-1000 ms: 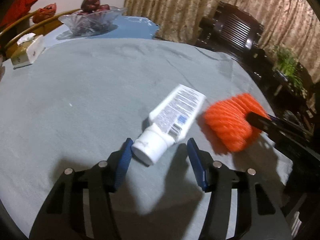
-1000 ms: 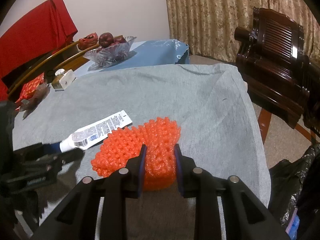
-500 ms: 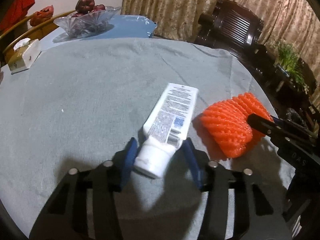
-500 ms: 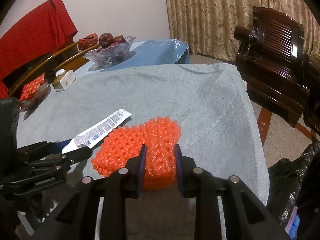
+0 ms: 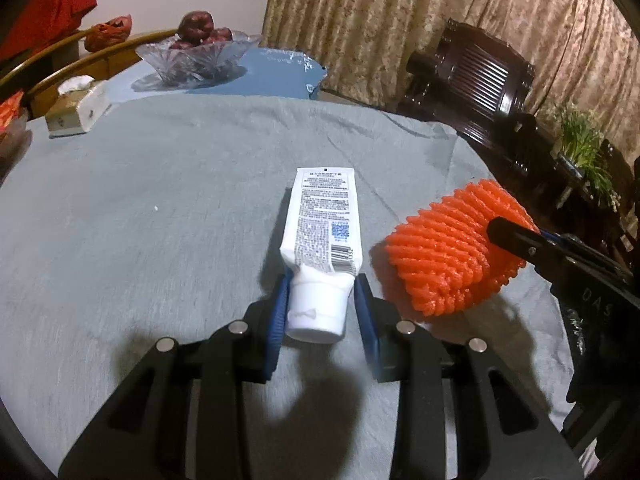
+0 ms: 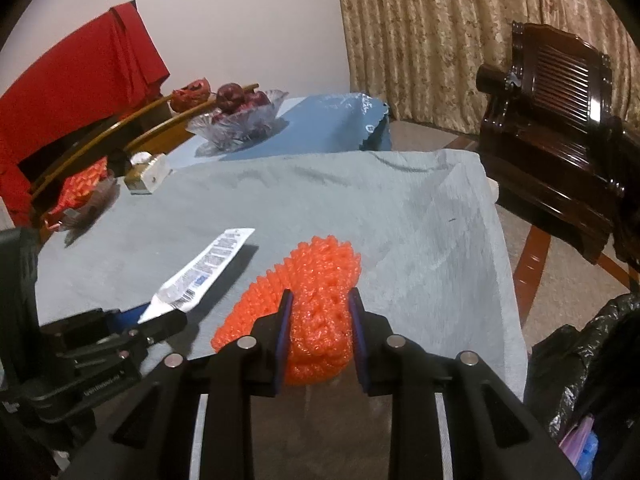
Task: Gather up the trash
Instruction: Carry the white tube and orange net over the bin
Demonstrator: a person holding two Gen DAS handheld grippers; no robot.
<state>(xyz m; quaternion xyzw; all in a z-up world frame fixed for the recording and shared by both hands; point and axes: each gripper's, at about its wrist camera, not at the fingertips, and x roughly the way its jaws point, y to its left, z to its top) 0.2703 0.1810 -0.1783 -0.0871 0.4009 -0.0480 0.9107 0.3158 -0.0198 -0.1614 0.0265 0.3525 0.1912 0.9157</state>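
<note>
So the left gripper (image 5: 320,300) has just been closing in on the tube (image 5: 324,224), and its blue pads are now right up against the white cap end on both sides, so I'd call that a grip. Grabbing by the cap makes sense: it's the stiff part, the flat body would just squish. The tube points away toward 12 o'clock from the fingers, and its crimped end looks a bit lifted, since there's a shadow under it in the right wrist view.

The right gripper (image 6: 320,320) is clamped on the foam net (image 6: 304,304), that orange mesh sleeve fruit comes in. The pads pinch it near the close edge and the rest bulges out toward 11 o'clock. Soft stuff, so a tight pinch is about the only way to hold it.

Both pieces sit over the grey cloth (image 5: 140,200) on the table, the net at about 3 o'clock of the tube and just beside it, not touching as far as I can tell.

Further out, the black bag (image 6: 580,360) is off the table edge at 4 o'clock in the right view, my guess for where the trash goes. The fruit bowl (image 5: 196,56) and tissue box (image 5: 76,108) are way back at 11 and 10 o'clock, well apart from all this.
</note>
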